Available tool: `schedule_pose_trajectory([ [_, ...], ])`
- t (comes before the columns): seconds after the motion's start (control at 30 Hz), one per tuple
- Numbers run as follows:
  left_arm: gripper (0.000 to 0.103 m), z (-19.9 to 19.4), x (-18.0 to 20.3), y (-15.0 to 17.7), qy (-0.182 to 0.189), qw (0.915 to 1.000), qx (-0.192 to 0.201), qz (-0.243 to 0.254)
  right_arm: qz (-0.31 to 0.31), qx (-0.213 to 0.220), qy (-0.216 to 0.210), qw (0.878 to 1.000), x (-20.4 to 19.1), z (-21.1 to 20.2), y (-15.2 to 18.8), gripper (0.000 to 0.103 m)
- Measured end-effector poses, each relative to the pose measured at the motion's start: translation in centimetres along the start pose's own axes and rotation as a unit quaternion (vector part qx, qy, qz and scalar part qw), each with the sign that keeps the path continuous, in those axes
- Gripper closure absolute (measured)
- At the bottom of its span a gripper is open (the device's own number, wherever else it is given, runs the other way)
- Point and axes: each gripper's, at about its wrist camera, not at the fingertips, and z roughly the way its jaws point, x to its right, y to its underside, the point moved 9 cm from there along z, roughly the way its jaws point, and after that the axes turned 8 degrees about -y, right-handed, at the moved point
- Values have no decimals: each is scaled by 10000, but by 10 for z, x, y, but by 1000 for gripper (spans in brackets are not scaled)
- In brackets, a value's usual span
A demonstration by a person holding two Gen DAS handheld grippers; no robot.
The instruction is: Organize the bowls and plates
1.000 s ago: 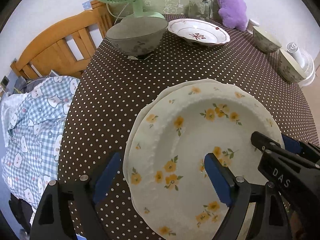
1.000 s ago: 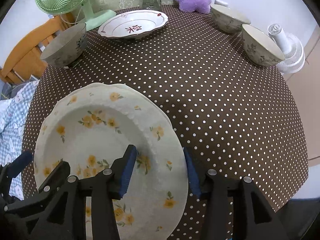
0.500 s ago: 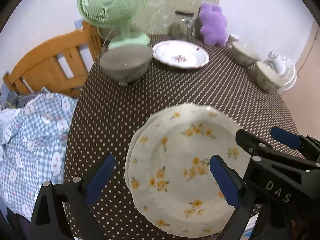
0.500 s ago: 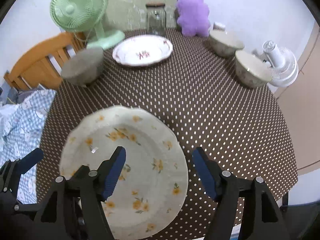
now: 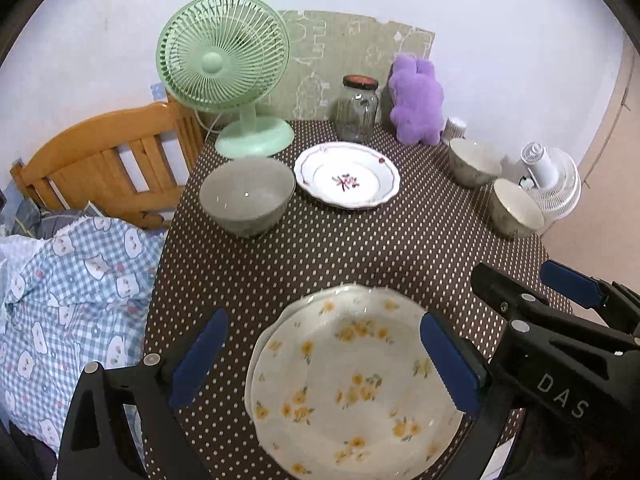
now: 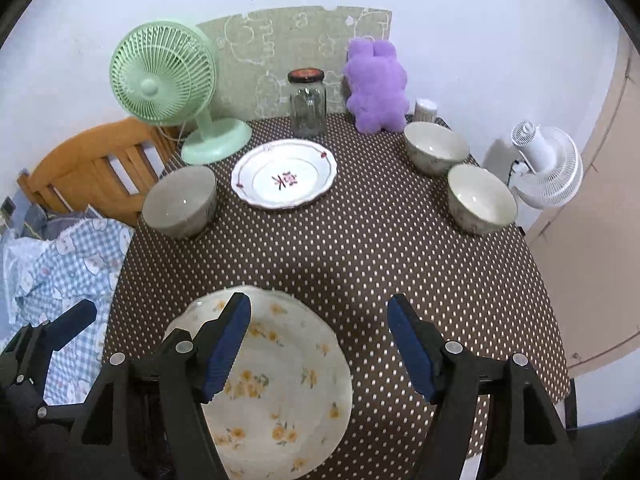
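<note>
Blue pads line the black fingers of both grippers, and neither pair grips anything. The left gripper stands spread wide, its jaws having just been opening, with the stacked yellow-flowered plates lying on the table below the gap, untouched by either pad. The right gripper is also parted, less wide, its jaws likewise having just been opening; its left pad shows over the far edge of the same yellow-flowered plates, its right pad over bare cloth, and nothing sits between them. Both tools tilt steeply downward from above the near edge of the brown dotted tablecloth, side by side, the right one entering the left wrist view at the right. The plates, one upon another, rest at the near left of the table. Farther off, a grey bowl stands at the left, just beside a white plate with a red motif. Two more bowls stand close together at the far right. Along the far edge are a green fan, a glass jar and a purple plush toy.
</note>
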Motion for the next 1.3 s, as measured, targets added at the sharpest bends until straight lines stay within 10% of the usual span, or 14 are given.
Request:
schedule_pose_trajectory([
  [1.3, 21, 164, 50, -125, -1021, 9848, -398, -1351, -509, -105, -847, 9950, 70, 187, -170, 29],
])
